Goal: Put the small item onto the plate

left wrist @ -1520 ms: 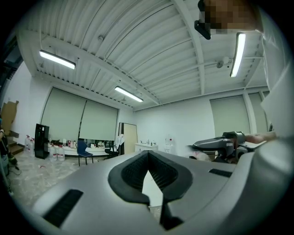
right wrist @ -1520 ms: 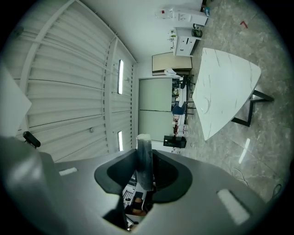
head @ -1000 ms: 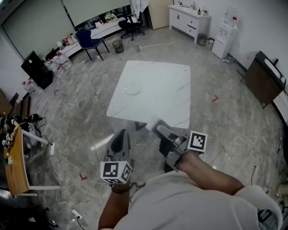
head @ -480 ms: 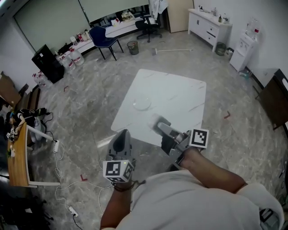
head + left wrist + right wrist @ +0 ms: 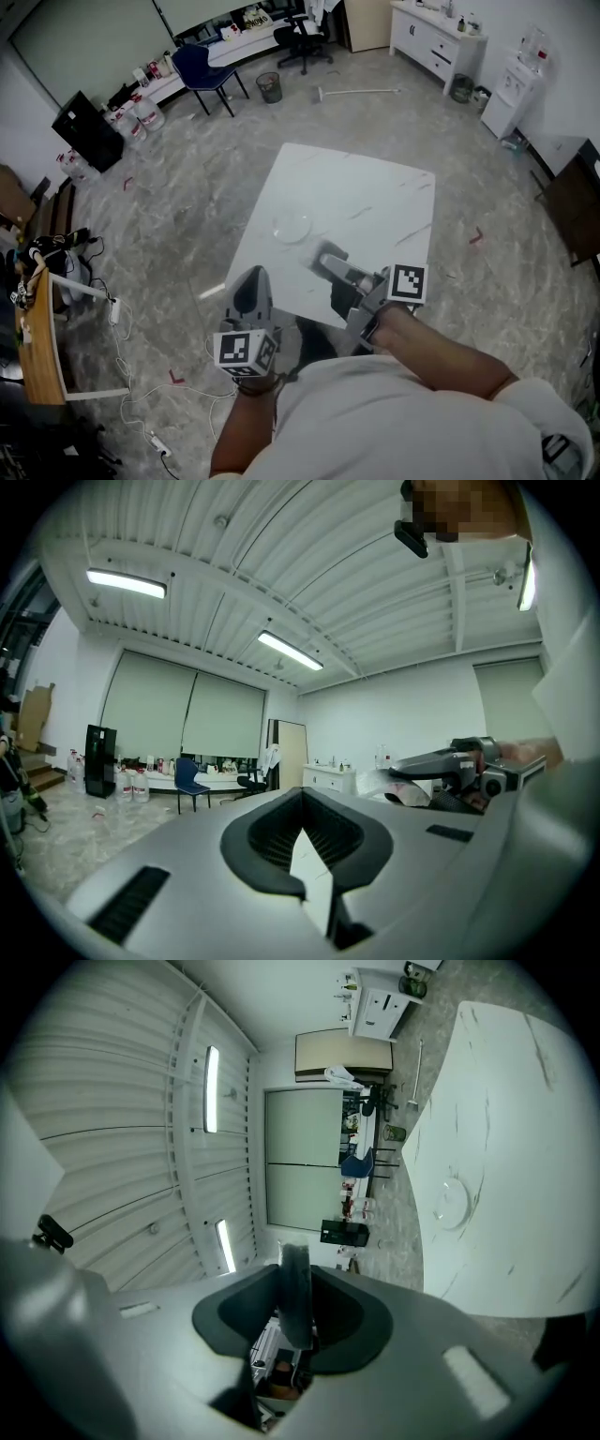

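Observation:
A clear round plate lies on the left part of the white marble table; in the right gripper view the plate shows far ahead. My right gripper hovers over the table's near edge, shut on a small pale item, which shows as a dark rounded edge between its jaws. From the left gripper view, the right gripper carries the item at the right. My left gripper is shut and empty, short of the table's near corner, pointing level.
A blue chair, a waste bin and an office chair stand beyond the table. A white cabinet and a water dispenser are at the back right. Cables trail on the floor at left beside a wooden desk.
Both grippers have moved forward toward the table with the person. The right gripper, earlier short of the near edge, now reaches over it, still holding the item.

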The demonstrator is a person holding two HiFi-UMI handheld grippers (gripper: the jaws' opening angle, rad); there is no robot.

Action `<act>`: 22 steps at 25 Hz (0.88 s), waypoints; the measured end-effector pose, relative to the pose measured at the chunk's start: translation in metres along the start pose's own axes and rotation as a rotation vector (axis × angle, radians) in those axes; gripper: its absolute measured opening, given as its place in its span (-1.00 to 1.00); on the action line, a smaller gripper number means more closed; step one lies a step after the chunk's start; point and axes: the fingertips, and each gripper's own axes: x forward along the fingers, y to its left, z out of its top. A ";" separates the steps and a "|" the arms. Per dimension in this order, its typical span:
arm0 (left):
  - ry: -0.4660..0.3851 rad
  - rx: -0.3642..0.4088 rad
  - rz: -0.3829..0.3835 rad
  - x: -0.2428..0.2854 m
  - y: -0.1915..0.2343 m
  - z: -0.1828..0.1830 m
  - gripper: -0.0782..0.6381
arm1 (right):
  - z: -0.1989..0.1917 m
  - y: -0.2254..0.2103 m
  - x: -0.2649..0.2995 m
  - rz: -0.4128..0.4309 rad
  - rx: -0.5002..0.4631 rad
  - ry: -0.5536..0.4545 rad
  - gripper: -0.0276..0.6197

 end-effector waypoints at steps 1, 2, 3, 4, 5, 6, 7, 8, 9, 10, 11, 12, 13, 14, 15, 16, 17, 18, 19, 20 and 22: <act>0.000 0.001 -0.008 0.012 0.007 -0.002 -0.77 | 0.007 -0.008 0.007 -0.012 -0.005 -0.006 -0.60; -0.004 0.004 -0.014 0.025 0.014 -0.002 -0.77 | 0.015 -0.017 0.016 -0.026 -0.012 -0.012 -0.60; -0.010 0.011 -0.020 0.039 0.021 -0.001 -0.77 | 0.024 -0.026 0.026 -0.040 -0.016 -0.020 -0.61; -0.016 0.018 -0.027 0.054 0.029 0.000 -0.77 | 0.034 -0.035 0.036 -0.052 -0.015 -0.030 -0.60; -0.018 0.021 -0.037 0.070 0.037 0.000 -0.77 | 0.044 -0.042 0.048 -0.063 -0.009 -0.038 -0.60; -0.013 0.018 -0.048 0.085 0.045 -0.002 -0.77 | 0.052 -0.050 0.060 -0.076 -0.002 -0.045 -0.61; -0.004 0.011 -0.061 0.101 0.054 -0.006 -0.76 | 0.059 -0.060 0.071 -0.094 0.005 -0.050 -0.61; 0.006 0.003 -0.074 0.116 0.063 -0.011 -0.77 | 0.066 -0.071 0.082 -0.116 0.009 -0.055 -0.61; 0.018 -0.004 -0.086 0.132 0.073 -0.015 -0.77 | 0.073 -0.082 0.094 -0.137 0.013 -0.060 -0.61; 0.032 -0.012 -0.098 0.147 0.083 -0.019 -0.77 | 0.080 -0.094 0.106 -0.158 0.020 -0.066 -0.61; 0.046 -0.019 -0.109 0.161 0.093 -0.023 -0.77 | 0.086 -0.106 0.117 -0.180 0.030 -0.073 -0.61; 0.059 -0.026 -0.121 0.174 0.102 -0.029 -0.77 | 0.092 -0.118 0.127 -0.203 0.039 -0.079 -0.61; 0.070 -0.030 -0.135 0.187 0.112 -0.035 -0.77 | 0.098 -0.130 0.138 -0.222 0.047 -0.085 -0.61; 0.080 -0.032 -0.148 0.199 0.121 -0.042 -0.77 | 0.103 -0.141 0.149 -0.235 0.052 -0.090 -0.61; 0.089 -0.032 -0.160 0.209 0.130 -0.049 -0.77 | 0.108 -0.152 0.160 -0.246 0.056 -0.092 -0.61; 0.098 -0.032 -0.169 0.220 0.139 -0.055 -0.77 | 0.113 -0.163 0.169 -0.263 0.058 -0.090 -0.60; 0.107 -0.033 -0.177 0.229 0.147 -0.061 -0.77 | 0.117 -0.174 0.178 -0.284 0.059 -0.087 -0.61; 0.117 -0.038 -0.181 0.239 0.155 -0.066 -0.77 | 0.121 -0.186 0.185 -0.304 0.062 -0.087 -0.61; 0.126 -0.044 -0.184 0.250 0.163 -0.070 -0.77 | 0.126 -0.197 0.193 -0.319 0.069 -0.090 -0.61; 0.137 -0.052 -0.185 0.259 0.170 -0.076 -0.77 | 0.130 -0.209 0.199 -0.332 0.078 -0.094 -0.61; 0.163 -0.065 -0.196 0.274 0.180 -0.092 -0.77 | 0.136 -0.235 0.208 -0.357 0.090 -0.094 -0.61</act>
